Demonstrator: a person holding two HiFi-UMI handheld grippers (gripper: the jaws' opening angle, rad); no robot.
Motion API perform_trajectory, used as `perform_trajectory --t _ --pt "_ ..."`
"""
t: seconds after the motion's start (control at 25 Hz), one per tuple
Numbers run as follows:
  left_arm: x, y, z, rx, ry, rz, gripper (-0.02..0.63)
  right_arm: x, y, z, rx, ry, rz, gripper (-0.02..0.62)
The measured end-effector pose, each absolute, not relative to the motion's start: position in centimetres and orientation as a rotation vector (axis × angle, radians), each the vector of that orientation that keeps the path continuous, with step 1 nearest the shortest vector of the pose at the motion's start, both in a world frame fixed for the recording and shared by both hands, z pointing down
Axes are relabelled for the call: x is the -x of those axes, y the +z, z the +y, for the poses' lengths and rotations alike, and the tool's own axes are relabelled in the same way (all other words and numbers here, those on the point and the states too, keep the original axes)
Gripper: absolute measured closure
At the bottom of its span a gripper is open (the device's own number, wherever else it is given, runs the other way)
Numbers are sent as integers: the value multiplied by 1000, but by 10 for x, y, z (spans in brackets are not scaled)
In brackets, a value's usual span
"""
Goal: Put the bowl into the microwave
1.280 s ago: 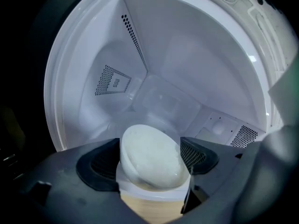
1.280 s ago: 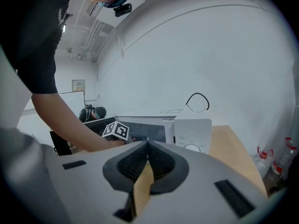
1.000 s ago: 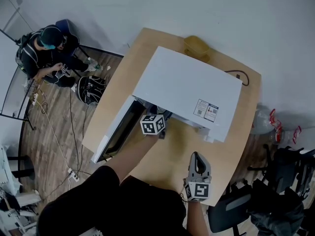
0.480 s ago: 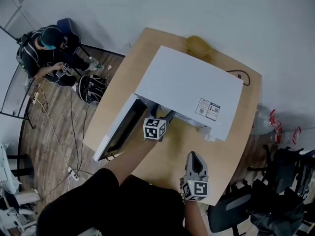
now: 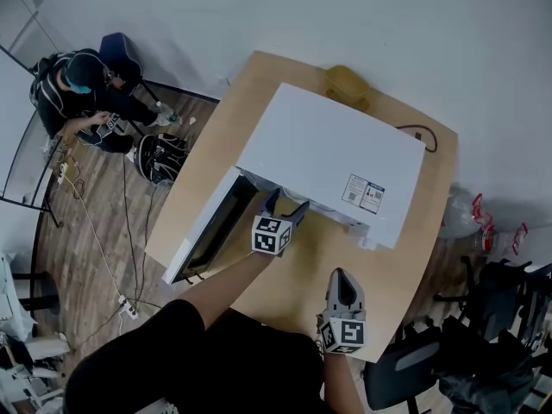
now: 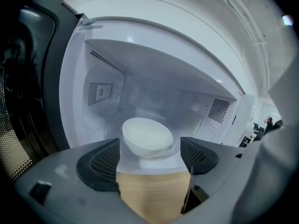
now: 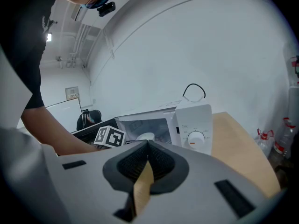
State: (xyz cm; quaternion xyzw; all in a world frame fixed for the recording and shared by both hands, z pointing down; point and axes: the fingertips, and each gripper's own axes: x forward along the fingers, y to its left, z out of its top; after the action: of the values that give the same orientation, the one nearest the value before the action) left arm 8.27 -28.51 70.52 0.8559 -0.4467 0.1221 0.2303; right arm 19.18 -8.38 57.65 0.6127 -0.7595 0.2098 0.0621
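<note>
A white bowl point(image 6: 145, 135) sits inside the open white microwave point(image 5: 328, 158), on its turntable. It also shows in the right gripper view as the bowl point(image 7: 146, 136) deep in the cavity. My left gripper point(image 5: 285, 205) is open and holds nothing. It hovers just outside the microwave's mouth, its jaws spread to either side of the bowl, which is farther in. The microwave door point(image 5: 211, 227) hangs open to the left. My right gripper point(image 5: 343, 281) is shut on nothing, above the table's near edge and pointing at the microwave's control panel point(image 7: 195, 127).
The microwave stands on a wooden table point(image 5: 392, 266). A yellow object point(image 5: 345, 80) sits behind it, and a black cable point(image 5: 423, 134) runs off its right rear. A person point(image 5: 82, 93) sits on the floor far left. A dark chair point(image 5: 405, 378) is at the lower right.
My left gripper has drawn back out of the microwave toward me, leaving the bowl inside. The right gripper has barely moved.
</note>
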Motion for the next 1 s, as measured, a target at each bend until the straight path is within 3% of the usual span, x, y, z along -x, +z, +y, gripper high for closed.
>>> perform_trajectory --t 1.0 --pt "-118 721 -321 -2365 506 -1227 236 -198 584 -83 -1833 666 -2289 536"
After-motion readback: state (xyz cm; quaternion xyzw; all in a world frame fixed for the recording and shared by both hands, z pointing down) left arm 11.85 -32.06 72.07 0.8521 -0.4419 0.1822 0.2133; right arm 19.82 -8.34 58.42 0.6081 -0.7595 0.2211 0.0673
